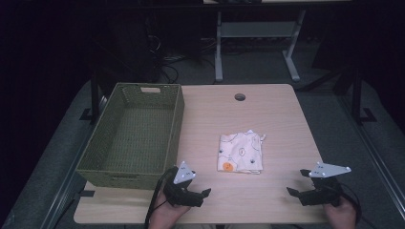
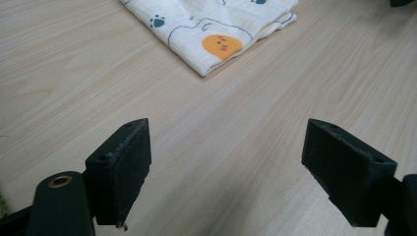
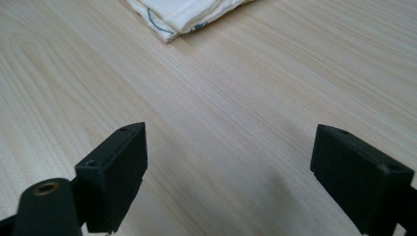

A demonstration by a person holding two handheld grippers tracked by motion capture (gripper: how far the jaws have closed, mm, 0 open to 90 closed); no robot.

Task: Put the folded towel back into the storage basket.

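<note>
A folded white cloth (image 1: 240,152) with small printed figures and an orange spot lies flat near the middle of the wooden table (image 1: 277,114). My left gripper (image 1: 199,189) rests near the front edge, left of and below the cloth, open with nothing between its jaws. In the left gripper view the cloth (image 2: 211,24) lies ahead of the wide-apart jaws, orange spot facing me. My right gripper (image 1: 298,182) sits at the front right, also open and empty. The right gripper view catches a corner of the cloth (image 3: 182,14) at the top.
An empty green woven basket (image 1: 177,119) stands on the left part of the table, its near wall close to my left gripper. A round cable hole (image 1: 239,97) is near the far edge. Desk legs and cables stand on the floor beyond.
</note>
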